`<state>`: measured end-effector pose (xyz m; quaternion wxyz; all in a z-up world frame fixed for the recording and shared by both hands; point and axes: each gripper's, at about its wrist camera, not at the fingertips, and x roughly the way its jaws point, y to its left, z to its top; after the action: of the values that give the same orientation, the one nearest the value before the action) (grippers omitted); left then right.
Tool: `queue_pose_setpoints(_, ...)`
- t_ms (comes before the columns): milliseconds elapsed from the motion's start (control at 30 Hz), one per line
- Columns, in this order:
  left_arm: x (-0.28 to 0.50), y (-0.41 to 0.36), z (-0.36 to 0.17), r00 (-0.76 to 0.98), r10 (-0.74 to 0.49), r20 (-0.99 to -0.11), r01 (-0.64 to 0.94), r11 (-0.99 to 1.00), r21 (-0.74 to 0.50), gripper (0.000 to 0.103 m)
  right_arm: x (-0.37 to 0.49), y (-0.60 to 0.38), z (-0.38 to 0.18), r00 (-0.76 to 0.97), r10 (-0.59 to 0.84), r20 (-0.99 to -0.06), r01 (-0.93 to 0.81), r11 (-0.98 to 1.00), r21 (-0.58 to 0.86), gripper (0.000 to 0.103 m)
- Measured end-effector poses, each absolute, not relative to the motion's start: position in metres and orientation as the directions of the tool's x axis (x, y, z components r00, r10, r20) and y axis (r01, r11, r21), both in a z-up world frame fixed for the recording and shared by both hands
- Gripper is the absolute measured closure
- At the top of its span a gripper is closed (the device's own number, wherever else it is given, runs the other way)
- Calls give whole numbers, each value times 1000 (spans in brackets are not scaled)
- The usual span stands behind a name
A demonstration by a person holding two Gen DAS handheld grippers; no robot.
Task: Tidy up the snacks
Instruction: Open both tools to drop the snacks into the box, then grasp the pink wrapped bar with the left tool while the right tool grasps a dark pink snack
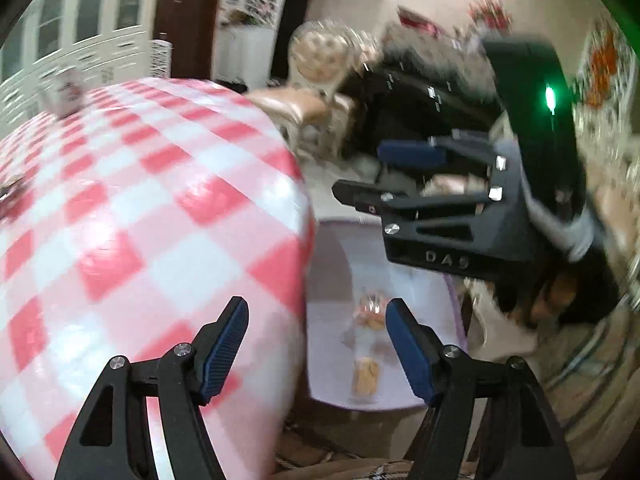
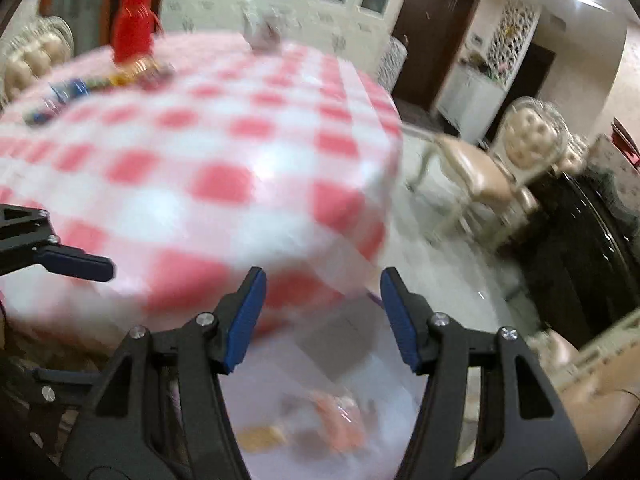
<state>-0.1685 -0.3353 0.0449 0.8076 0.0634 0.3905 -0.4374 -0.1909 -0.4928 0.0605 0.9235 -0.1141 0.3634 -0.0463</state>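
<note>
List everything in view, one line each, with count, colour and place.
table: one, red and white checked cloth, centre and left in both views
bin: one, pale lilac, low beside the table edge
snack packets: at least two, orange and pink, blurred, inside the bin
red bottle: one, far side of the table
small snacks: several, mixed colours, blurred, near the red bottle
chair: one, beige, right of the table
left gripper: one, black with blue pads, open, empty
right gripper: one, same colours, open, empty

I see a glossy, smooth checked tablecloth and matt black plastic gripper fingers with ribbed blue pads
</note>
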Motion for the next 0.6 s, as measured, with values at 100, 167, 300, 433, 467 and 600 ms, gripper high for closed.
queue_pose_setpoints(100, -149, -286, 61, 400, -659, -637, 677, 681, -279, 23, -182, -477, 76, 787, -117, -606, 39, 989, -140, 40)
queue_pose_setpoints(167, -134, -254, 62, 481, -608, -632, 597, 755, -273, 21, -173, -464, 87, 804, -59, -592, 23, 997, -68, 40)
queue_pose_setpoints(300, -103, -171, 52, 608, -451, -653, 384, 887, -255, 21, -148, -418, 91, 796, 4, -605, -44, 998, -51, 39)
queue_pose_setpoints(433, -81, -95, 42, 689, -293, -663, 186, 956, -228, 21, -95, -365, 72, 731, 91, -676, -160, 986, -41, 39)
queue_pose_setpoints(467, -76, -79, 40, 708, -251, -660, 140, 966, -217, 21, -83, -355, 68, 721, 118, -683, -182, 983, -22, 39)
queue_pose_setpoints(600, -57, -22, 35, 749, -134, -649, 4, 980, -198, 21, -24, -312, 50, 669, 215, -712, -255, 966, 53, 39)
